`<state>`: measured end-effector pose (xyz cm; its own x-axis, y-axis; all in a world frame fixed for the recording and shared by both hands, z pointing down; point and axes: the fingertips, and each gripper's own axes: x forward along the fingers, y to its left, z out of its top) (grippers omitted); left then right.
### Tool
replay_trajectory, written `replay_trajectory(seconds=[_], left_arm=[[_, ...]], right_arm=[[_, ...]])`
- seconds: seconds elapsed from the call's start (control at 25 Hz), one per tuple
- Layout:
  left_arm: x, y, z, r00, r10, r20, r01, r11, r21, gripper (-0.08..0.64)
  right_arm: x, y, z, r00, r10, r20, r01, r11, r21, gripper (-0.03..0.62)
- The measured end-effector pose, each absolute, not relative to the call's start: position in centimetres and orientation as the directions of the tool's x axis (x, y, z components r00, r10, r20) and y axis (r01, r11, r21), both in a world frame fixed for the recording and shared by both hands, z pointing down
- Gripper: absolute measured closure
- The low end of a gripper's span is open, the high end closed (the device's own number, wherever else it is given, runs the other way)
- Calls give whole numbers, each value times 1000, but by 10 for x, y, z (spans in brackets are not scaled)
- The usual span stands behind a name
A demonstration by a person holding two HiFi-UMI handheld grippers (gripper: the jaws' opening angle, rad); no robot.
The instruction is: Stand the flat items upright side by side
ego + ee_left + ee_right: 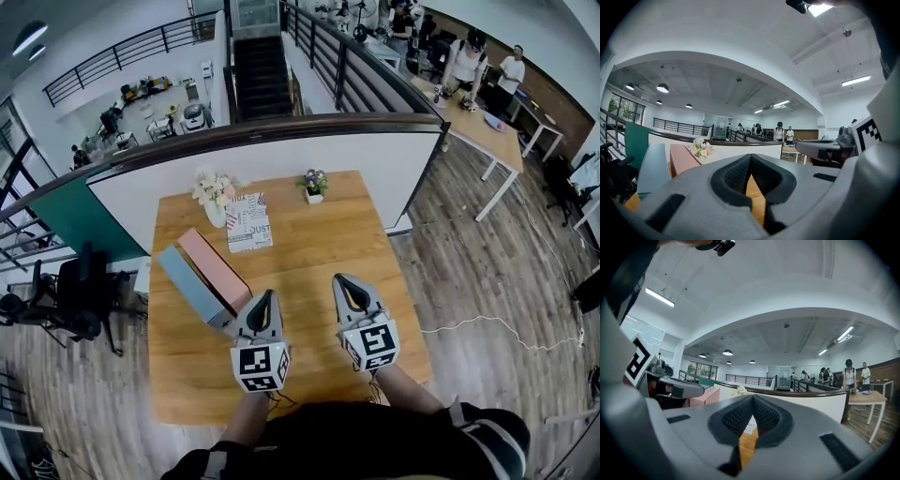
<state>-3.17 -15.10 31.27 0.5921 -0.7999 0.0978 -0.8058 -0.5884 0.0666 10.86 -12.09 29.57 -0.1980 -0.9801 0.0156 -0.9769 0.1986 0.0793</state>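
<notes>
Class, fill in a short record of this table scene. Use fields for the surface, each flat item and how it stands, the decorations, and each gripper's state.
Surface: wooden table
Blue flat item: upright on its edge, at the table's left
Pink flat item: upright, side by side with the blue one
Printed booklet: appears to lie flat, beside the flower vase
Flower vase: far side
Potted plant: far edge, middle
Left gripper: shut, holding nothing
Right gripper: shut, holding nothing
</notes>
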Motion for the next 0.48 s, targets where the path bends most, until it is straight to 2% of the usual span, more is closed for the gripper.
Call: replay_trajectory(seconds=[0.48], left_arm=[[-28,-152,301,601,-796,72,-799,-599,50,554]], right_arm=[[107,-120,285,-205,-979,0,-975,204,86,588]])
